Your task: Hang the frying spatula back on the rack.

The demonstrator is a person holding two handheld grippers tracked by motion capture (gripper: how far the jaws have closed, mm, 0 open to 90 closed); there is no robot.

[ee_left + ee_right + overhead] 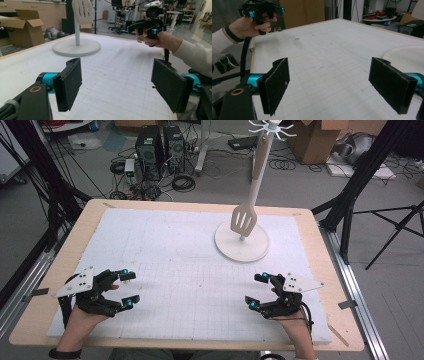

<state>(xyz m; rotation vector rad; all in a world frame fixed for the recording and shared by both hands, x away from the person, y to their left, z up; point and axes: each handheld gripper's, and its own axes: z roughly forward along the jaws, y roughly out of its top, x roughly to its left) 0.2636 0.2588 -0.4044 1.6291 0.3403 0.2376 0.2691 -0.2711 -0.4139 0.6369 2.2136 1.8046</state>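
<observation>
Spatula [244,219] hangs from the white stand [242,248], far right; light, stiff, smooth plastic. We would grasp its handle. Left gripper [128,289] and right gripper [257,290] stand wide, empty.

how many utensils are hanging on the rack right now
1. A white slotted spatula hangs from the white utensil rack at the table's far right, blade just above the round base. The other hooks on top look empty.

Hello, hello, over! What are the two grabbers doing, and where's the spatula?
Left gripper open, nothing between jaws. Right gripper open, nothing held. Spatula hanging on white stand, far right of mat, untouched. Nothing lying between grippers and stand.
</observation>
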